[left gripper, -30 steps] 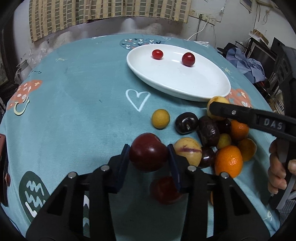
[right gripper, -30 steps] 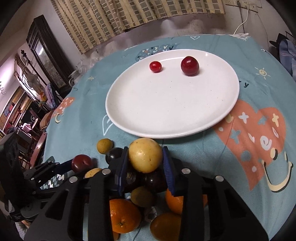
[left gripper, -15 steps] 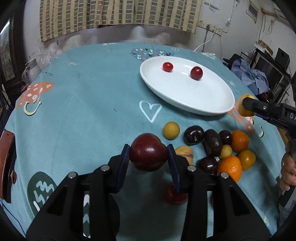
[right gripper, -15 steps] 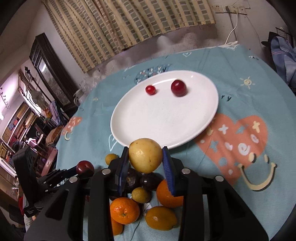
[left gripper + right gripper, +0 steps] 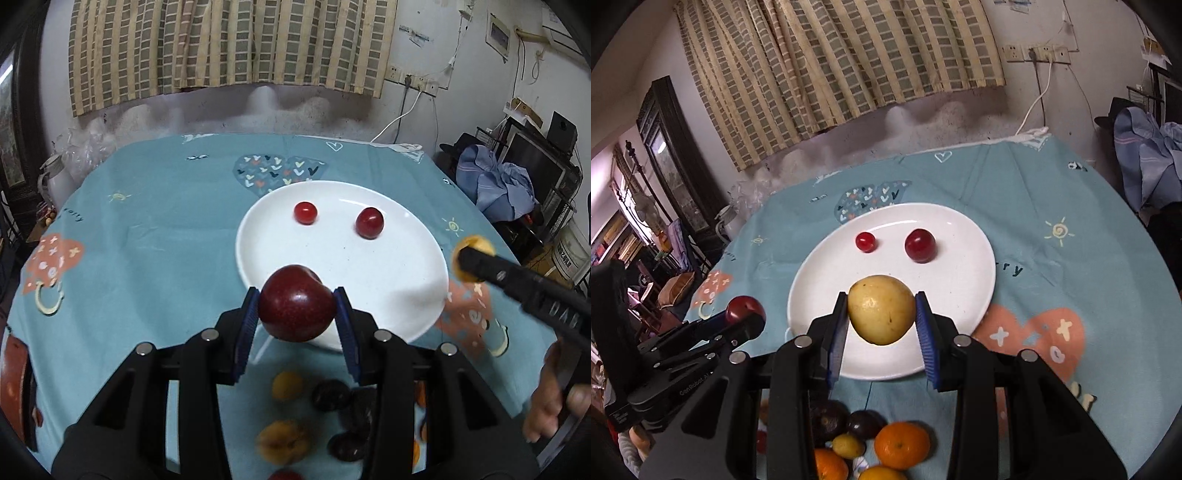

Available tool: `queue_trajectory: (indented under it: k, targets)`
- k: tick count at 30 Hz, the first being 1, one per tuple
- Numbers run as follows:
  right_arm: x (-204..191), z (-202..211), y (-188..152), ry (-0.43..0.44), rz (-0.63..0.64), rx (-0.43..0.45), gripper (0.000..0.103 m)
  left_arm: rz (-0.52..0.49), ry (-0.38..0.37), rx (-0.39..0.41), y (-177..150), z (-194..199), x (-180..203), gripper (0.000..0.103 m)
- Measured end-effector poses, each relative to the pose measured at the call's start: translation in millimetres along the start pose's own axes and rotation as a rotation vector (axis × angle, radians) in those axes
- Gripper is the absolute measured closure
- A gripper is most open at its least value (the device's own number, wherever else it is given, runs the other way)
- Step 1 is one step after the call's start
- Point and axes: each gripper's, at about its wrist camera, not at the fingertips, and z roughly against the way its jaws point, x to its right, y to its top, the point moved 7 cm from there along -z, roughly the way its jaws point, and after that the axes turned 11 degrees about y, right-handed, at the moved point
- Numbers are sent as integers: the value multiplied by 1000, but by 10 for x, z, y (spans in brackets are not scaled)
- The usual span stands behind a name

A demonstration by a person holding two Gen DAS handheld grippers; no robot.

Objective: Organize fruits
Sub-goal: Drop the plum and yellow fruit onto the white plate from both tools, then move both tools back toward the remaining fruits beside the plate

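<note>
My left gripper is shut on a dark red plum, held above the near edge of the white plate. My right gripper is shut on a yellow fruit, held above the near part of the plate. Two small red fruits lie on the far part of the plate. The right gripper with its yellow fruit shows at the right of the left wrist view. The left gripper with the plum shows at the left of the right wrist view.
A pile of oranges, dark fruits and small yellow fruits lies on the teal tablecloth below both grippers, near the front. A wall and curtain stand behind the table. Clothes and furniture are at the right.
Both grippers have risen from the fruit pile and moved forward over the plate's near edge, each still holding its fruit.
</note>
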Motion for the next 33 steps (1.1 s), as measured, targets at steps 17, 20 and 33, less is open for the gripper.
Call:
queue_trajectory:
  k: [17, 20, 33]
  targets:
    - [157, -249, -120, -57, 0, -62, 46, -15, 11, 5, -21, -240, 96, 40]
    - [128, -123, -53, -76, 21, 6, 38, -20, 27, 26, -39, -163, 79, 35]
    - [-309, 330, -270, -97, 156, 56, 38, 12, 210, 158, -301, 564, -223, 14]
